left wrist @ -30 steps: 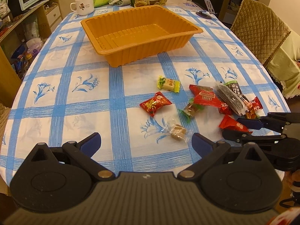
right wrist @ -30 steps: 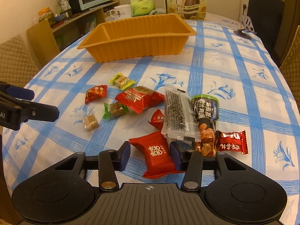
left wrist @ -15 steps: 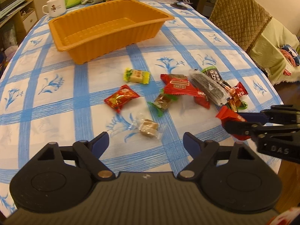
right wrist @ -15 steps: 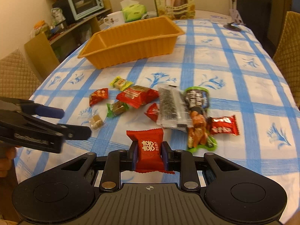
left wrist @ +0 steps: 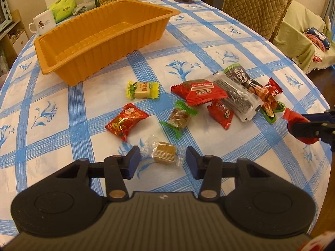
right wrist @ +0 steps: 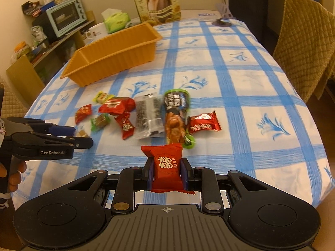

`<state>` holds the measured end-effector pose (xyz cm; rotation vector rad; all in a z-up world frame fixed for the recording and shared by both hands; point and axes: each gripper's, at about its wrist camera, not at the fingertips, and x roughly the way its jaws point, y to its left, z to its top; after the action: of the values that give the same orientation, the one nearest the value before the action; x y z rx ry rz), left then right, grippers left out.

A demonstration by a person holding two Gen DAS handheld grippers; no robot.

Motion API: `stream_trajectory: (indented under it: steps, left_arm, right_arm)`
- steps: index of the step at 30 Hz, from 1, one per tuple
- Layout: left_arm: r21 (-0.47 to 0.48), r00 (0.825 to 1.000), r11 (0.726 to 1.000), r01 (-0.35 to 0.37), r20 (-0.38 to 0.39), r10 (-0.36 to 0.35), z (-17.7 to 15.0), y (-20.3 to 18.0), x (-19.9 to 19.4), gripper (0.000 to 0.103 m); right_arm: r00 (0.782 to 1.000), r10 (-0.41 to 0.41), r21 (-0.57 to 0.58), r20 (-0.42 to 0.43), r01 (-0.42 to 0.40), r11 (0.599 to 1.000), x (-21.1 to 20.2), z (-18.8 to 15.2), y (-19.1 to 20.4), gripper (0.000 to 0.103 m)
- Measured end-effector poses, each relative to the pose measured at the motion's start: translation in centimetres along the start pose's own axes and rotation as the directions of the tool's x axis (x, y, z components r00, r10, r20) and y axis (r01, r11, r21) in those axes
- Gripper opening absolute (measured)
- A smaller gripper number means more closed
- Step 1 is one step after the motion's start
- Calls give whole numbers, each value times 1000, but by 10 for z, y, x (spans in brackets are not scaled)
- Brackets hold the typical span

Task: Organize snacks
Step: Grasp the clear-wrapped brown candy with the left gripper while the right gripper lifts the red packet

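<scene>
Right wrist view: right gripper point(right wrist: 166, 174) jaws pinching the red wedding-candy packet point(right wrist: 166, 167) across its middle, packet lifted clear of the surface point(right wrist: 240, 96) and standing upright between the pads. Packet looks light, crinkly foil, puffy with air; likely slippery film, so the mid-body pinch beats grabbing the crimped ends, and a hard squeeze could crush what's inside. Left wrist view: left gripper point(left wrist: 160, 159) jaws spread, straddling the clear-wrapped brown candy point(left wrist: 164, 152) low over the surface, pads not touching it as far as I can tell. That one looks small, light, firm block inside loose cellophane; take it across the block itself, not the twisted wrapper tails, which would just slide. Outward: loose snacks clustered mid-surface, including red foil candy point(left wrist: 125, 121), green-wrapped candy point(left wrist: 179, 118), yellow-green candy point(left wrist: 142, 89), big red packet point(left wrist: 199, 92), seaweed-like clear pack point(left wrist: 236, 98), nut pack point(right wrist: 174, 117). All soft pouches, easy to shove by accident. Orange tray point(left wrist: 62, 67) sits farther back, well apart from the pile, nothing visible in it; probable drop spot.
</scene>
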<state>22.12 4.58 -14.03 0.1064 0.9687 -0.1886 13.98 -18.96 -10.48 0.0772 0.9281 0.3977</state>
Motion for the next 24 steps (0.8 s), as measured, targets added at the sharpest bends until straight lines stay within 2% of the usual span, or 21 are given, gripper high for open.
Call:
stream_trajectory:
  steps: [1, 5, 15, 17, 20, 24]
  left_arm:
    - [2, 1000, 1000, 1, 0, -1, 0, 0, 0, 37]
    - [25, 1000, 1000, 8, 1, -8, 1, -1, -1, 33]
    - [30, 999, 999, 33, 2, -34, 1, 6, -9, 27]
    - [25, 999, 999, 48, 10, -48, 3, 9, -14, 18]
    - [30, 998, 998, 57, 18, -58, 7, 14, -20, 13]
    - [28, 997, 997, 72, 10, -72, 7, 20, -20, 13]
  right_arm:
    - [1000, -1, 3, 0, 1, 1000, 0, 0, -1, 27]
    - [1000, -5, 4, 4, 5, 1000, -1, 0, 0, 27]
    - [1000, 0, -8, 15, 0, 1000, 2, 10, 11, 27]
    - [1000, 5, -15, 21, -5, 1000, 3, 13, 15, 27]
    - [999, 14, -26, 32, -13, 1000, 6, 20, 22, 27]
    - [999, 23, -41, 45, -22, 999, 10, 29, 34, 27]
